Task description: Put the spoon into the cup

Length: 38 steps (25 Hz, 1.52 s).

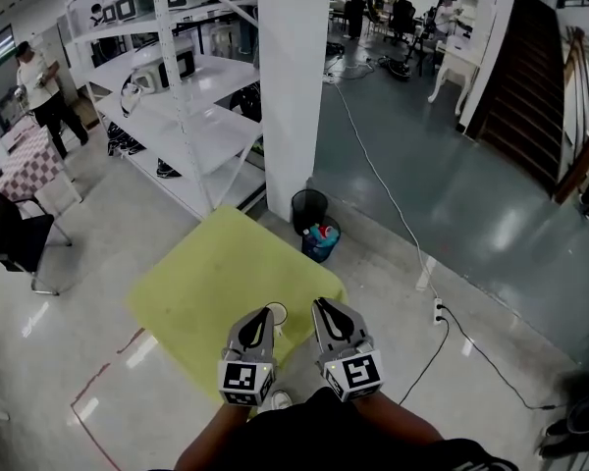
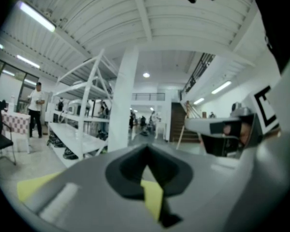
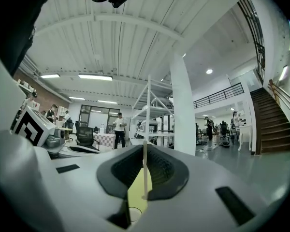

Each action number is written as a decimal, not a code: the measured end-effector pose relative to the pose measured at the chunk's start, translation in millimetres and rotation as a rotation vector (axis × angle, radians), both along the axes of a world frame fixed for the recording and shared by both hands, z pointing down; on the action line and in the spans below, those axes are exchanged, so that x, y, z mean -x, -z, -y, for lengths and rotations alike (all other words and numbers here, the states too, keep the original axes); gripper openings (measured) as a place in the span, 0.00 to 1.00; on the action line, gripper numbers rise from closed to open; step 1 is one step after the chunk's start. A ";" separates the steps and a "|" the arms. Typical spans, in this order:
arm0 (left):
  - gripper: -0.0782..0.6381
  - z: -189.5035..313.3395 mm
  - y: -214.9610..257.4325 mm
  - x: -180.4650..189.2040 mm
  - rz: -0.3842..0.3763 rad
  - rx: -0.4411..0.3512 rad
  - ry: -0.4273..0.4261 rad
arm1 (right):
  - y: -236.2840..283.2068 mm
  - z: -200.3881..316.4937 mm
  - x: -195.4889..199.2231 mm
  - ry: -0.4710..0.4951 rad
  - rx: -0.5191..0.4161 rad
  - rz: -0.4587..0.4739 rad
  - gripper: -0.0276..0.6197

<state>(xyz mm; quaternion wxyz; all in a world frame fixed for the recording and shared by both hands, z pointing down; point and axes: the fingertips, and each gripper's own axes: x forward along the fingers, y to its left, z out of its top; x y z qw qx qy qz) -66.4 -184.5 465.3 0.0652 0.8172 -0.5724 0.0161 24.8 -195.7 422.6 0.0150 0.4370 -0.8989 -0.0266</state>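
The spoon (image 3: 144, 170) shows to me only in the right gripper view. It is a thin pale strip, seen edge-on, standing upright between the dark pads. I cannot pick it out from the head view. The right gripper (image 3: 145, 148) has its jaws drawn in on that strip, with only a sliver of yellow showing beside it.

The cup (image 1: 278, 315) stands on the yellow table (image 1: 206, 283) close to the near edge, its white rim open upward. It sits between the two gripper tips, nearer the left one, and I cannot tell whether that tip touches it. The right gripper's camera catches the rim low in its gap as well.

My left gripper (image 2: 146, 149) has its jaws brought together at the tips, with nothing between the pads. A wedge of table colour shows lower down. Both grippers are held side by side over the table's near corner, pointing away from me.

Beyond the table's far corner a black bin (image 1: 309, 209) and a blue bucket (image 1: 321, 241) stand at the foot of a white pillar (image 1: 294, 77). White shelving (image 1: 177, 96) runs off to the left. A cable (image 1: 383, 184) trails across the grey floor to a power strip (image 1: 437, 310).
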 end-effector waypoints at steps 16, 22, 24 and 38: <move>0.12 24.6 -15.1 42.6 -0.007 0.024 0.109 | -20.3 41.5 44.0 0.092 0.014 -0.049 0.08; 0.12 37.7 -28.8 60.5 0.036 0.054 0.145 | -37.7 59.8 56.4 0.129 0.054 -0.060 0.08; 0.12 41.1 -31.8 69.3 0.025 0.068 0.162 | -48.7 65.1 61.2 0.142 0.073 -0.073 0.08; 0.12 35.9 -71.8 123.3 0.020 0.167 0.309 | -112.8 78.6 82.6 0.227 0.199 -0.148 0.08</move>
